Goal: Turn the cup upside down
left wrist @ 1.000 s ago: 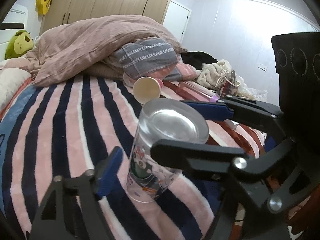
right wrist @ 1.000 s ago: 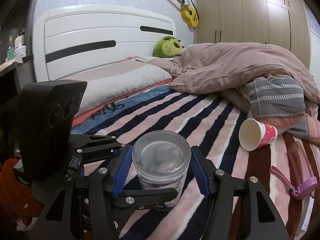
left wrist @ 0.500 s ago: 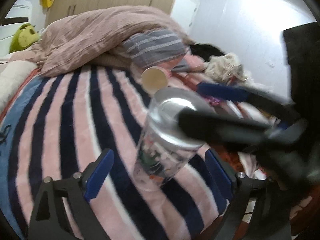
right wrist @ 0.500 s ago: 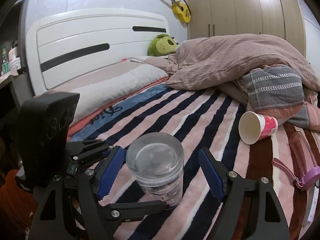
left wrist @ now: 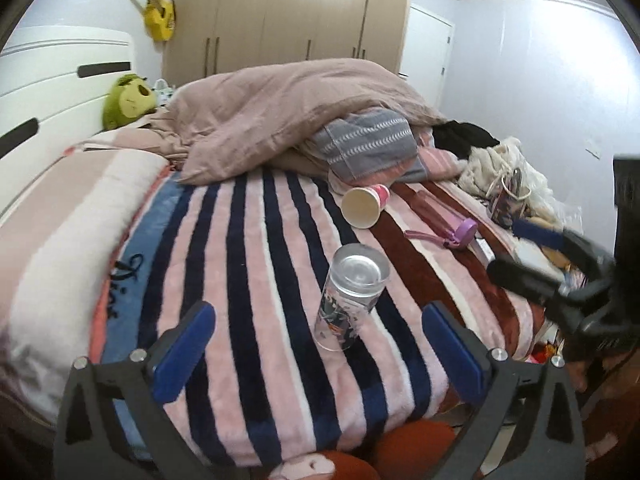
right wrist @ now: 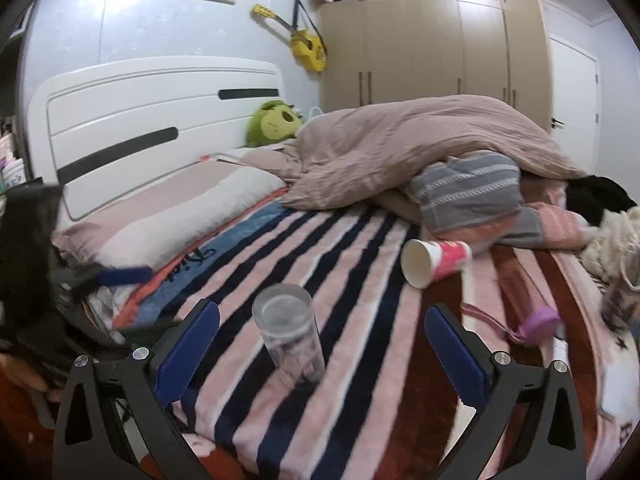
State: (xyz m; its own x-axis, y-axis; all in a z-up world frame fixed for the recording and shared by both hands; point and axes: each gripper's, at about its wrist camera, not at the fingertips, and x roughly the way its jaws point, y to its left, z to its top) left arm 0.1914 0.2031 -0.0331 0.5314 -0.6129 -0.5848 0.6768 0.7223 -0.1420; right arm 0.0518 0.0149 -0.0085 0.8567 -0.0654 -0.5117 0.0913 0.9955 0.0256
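Observation:
A clear glass cup [left wrist: 350, 296] with a cartoon print stands upside down, base up, on the striped blanket [left wrist: 256, 264]. It also shows in the right wrist view [right wrist: 290, 340]. My left gripper [left wrist: 320, 344] is open and empty, drawn back from the cup. My right gripper [right wrist: 322, 352] is open and empty, also back from the cup. In the left wrist view the right gripper's fingers [left wrist: 536, 276] show blurred at the right edge.
A paper cup [left wrist: 364, 206] lies on its side beyond the glass. A pink bottle with a purple lid [left wrist: 452, 224] lies to its right. A heaped duvet [left wrist: 288, 116], pillow [left wrist: 60, 240] and white headboard [right wrist: 152, 120] lie beyond. The bed edge is right below my grippers.
Both grippers opened, let go of the glass cup and pulled back toward the bed edge. The cup stays standing upside down on the blanket.

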